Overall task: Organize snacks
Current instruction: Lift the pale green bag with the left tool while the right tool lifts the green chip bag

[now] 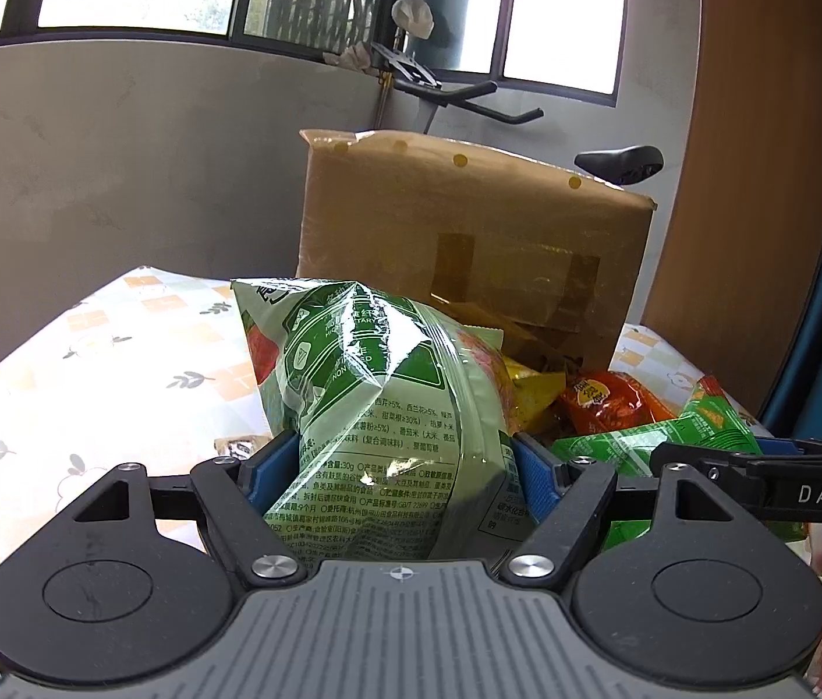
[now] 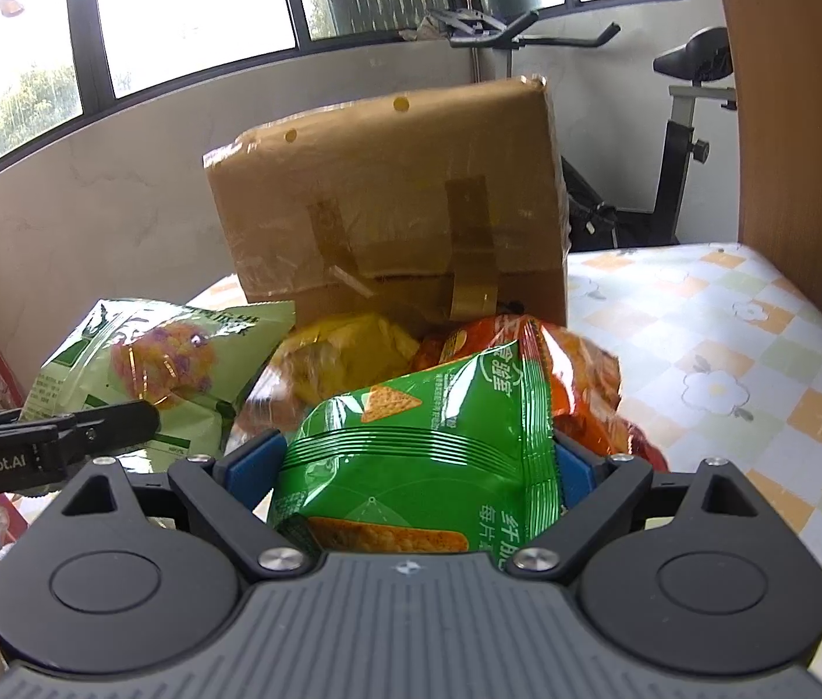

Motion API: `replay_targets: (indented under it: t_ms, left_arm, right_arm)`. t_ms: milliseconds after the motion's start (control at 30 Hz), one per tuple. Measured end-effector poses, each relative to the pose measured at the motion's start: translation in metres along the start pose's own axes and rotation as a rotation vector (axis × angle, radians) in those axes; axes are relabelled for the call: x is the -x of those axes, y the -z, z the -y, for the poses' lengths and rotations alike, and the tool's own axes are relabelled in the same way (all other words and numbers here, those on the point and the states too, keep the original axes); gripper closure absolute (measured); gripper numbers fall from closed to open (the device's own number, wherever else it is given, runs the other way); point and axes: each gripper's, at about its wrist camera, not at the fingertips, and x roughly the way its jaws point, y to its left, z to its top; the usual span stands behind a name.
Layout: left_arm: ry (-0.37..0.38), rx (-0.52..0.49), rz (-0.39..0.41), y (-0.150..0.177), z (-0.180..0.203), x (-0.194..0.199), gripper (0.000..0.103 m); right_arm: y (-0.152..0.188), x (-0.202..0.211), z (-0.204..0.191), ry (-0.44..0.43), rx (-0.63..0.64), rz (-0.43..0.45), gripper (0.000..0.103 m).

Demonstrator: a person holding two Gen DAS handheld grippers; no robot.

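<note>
Checked cloth with leaf prints covers the table in the left wrist view, under grey wall and windows; the left claw clamps a pale green bag before a taped box.

Right wrist view: flowered table, exercise bike behind; the right claw clamps a bright green bag beside orange and yellow packs.

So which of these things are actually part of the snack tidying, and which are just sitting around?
Part of the job:
- pale green snack bag, in the left gripper
- bright green chip bag, in the right gripper
- yellow packet
- orange-red packet
- taped brown cardboard box

Just there:
- black exercise bike
- flower-patterned tablecloth
</note>
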Motion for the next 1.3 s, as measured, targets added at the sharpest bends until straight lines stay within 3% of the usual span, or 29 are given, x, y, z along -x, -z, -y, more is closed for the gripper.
replay_targets:
  t_ms: [467, 933, 1300]
  left_arm:
    - [-0.041, 0.007, 0.058, -0.012, -0.009, 0.009, 0.024]
    - [-0.051, 0.007, 0.063, -0.015, -0.009, 0.008, 0.024]
    - [-0.078, -0.027, 0.141, -0.048, -0.010, 0.010, 0.024]
  right_arm:
    - [-0.011, 0.002, -0.003, -0.015, 0.015, 0.026, 0.009]
    - [-0.012, -0.001, 0.000, -0.031, -0.005, 0.020, 0.009]
    - [-0.039, 0.006, 0.012, -0.063, -0.067, 0.104, 0.009]
